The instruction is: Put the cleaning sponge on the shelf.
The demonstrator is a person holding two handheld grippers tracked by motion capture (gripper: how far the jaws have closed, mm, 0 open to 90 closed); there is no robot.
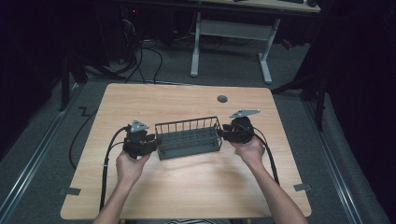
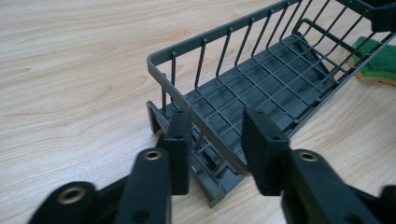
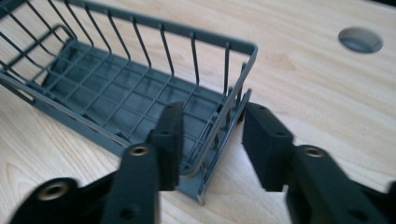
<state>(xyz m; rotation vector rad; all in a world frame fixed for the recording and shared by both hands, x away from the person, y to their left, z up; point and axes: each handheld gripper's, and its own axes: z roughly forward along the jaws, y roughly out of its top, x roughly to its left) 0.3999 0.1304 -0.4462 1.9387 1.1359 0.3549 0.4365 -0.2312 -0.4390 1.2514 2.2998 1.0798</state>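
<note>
Wire rack (image 1: 188, 138) sits on the desk (image 1: 187, 186). Left tool (image 2: 217, 142) and right tool (image 3: 212, 140) each straddle one end wall, jaws released, pads clear of the wire.

Lab: cables (image 1: 140, 60), desk frames (image 1: 231, 35)

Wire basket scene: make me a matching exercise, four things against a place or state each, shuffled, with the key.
1. wire basket
2. left tongs
3. right tongs
4. cable hole

a. open, at the basket's right end
b. in the tabletop beyond the basket
c. dark grey, empty, between both tongs
d. open, at the basket's left end

Pairs: 1-c, 2-d, 3-a, 4-b
</note>
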